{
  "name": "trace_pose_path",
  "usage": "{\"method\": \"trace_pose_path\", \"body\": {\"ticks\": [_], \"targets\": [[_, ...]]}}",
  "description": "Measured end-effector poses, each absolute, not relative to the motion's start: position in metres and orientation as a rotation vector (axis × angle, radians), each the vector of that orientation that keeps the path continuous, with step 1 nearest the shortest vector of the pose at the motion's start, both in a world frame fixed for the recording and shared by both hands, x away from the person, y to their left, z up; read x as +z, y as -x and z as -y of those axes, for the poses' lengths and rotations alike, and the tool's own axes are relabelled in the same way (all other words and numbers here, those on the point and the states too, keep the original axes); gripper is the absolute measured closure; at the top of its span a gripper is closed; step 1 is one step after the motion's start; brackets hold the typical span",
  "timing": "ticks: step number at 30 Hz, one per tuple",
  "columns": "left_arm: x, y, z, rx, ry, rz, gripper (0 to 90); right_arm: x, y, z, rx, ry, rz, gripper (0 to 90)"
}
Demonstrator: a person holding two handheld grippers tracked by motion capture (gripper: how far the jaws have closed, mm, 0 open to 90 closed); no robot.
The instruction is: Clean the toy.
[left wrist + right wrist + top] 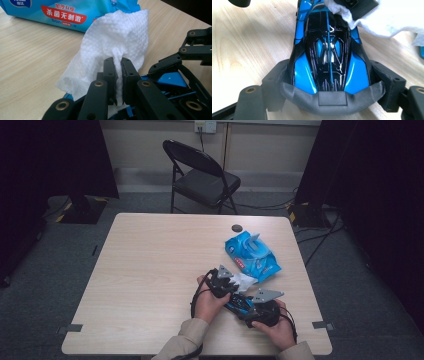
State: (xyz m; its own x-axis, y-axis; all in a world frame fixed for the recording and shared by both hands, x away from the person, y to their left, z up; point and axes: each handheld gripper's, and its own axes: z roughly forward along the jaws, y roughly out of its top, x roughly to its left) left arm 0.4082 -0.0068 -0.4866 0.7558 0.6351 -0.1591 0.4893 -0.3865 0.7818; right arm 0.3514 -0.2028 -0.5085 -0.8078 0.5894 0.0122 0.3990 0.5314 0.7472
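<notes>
Blue-and-black glossy toy car point(329, 57) is sitting at the near right part of the table point(150, 270), clamped across its sides by the right gripper point(332, 82), whose jaws are standing wide around the body. Left gripper point(118, 72) is pinching a white wet wipe point(117, 37) between closed jaws; in the right gripper view the wipe is lying on the car's far end, so wiping appears to be in hand.

Judgement on doing this well: the right gripper should be keeping the car steady on the wood while the left is dragging the wipe lengthwise along the shell, keeping the hard jaw tips off the finish. The wipe is bunching at the pinch, so a flatter fold would be covering more surface.

Car's look: shiny shell with sharp highlights, black centre canopy with a thin blue stripe, blue flanks.

Blue wipe pack point(252, 255) is lying just beyond the grippers; a small dark disc point(237, 227) is sitting behind it.
</notes>
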Motion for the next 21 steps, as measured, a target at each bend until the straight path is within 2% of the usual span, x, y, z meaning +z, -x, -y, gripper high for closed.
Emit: {"method": "trace_pose_path", "body": {"ticks": [21], "targets": [[-0.488, -0.416, -0.015, 0.260, -2.015, -0.894, 82.8, -0.509, -0.351, 0.203, 1.141, -0.833, -2.530, 24.6]]}}
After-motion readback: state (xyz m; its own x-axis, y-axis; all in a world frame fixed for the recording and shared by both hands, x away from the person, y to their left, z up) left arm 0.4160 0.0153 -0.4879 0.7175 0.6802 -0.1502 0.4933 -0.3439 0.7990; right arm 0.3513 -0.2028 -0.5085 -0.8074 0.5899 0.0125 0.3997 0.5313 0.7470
